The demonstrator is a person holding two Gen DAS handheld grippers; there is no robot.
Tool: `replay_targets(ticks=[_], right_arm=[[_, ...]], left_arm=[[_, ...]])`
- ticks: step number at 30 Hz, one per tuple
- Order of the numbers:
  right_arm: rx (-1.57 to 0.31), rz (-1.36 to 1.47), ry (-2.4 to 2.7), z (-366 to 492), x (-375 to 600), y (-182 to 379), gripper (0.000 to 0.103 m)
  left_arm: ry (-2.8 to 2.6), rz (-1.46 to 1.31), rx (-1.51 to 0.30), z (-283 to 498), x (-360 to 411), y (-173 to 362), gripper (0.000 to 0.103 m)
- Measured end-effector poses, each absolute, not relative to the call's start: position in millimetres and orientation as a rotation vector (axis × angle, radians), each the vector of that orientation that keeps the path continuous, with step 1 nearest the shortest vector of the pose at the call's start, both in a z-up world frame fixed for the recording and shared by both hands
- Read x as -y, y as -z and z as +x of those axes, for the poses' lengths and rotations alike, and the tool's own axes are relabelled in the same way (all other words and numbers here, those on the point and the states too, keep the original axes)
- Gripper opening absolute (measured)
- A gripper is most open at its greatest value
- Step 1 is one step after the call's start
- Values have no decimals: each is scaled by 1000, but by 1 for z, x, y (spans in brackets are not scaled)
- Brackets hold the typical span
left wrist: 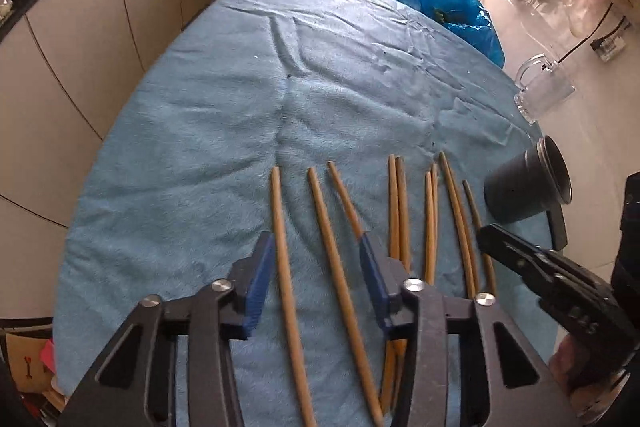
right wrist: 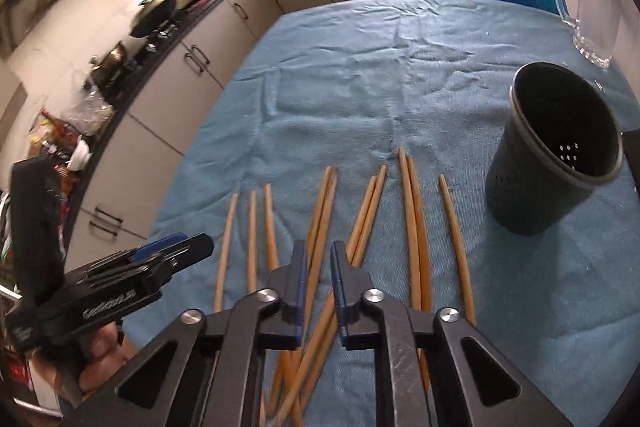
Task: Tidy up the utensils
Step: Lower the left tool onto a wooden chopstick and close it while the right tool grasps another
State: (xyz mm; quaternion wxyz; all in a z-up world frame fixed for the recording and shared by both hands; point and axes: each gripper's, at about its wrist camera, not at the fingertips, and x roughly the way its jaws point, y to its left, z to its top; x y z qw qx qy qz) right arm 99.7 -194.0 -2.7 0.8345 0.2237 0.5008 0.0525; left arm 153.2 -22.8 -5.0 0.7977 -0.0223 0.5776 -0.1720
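left tongs (left wrist: 318, 247) wide over chopsticks (left wrist: 328, 247); right tongs (right wrist: 319, 255) narrow, holding nothing.

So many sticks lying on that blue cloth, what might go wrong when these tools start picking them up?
The wooden chopsticks lie touching and crossing, so the right tool, open only narrowly above them, may catch two or nudge neighbours.

The left tool straddles two sticks at once, so closing could pinch both.

The dark perforated holder cup is empty and may be light; a badly aimed stick could perhaps tip it on the blue towel.
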Motion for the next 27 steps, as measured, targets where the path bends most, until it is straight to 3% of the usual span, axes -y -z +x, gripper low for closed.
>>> replay_targets(ticks=[15,27], right_arm=[[-1169,509,12,137,211,37,12],[-1207,415,52,155,202,54,12]], left_arm=[[418,-8,-1331,188,73,38,33],[400,44,-1346,199,86,54,18]])
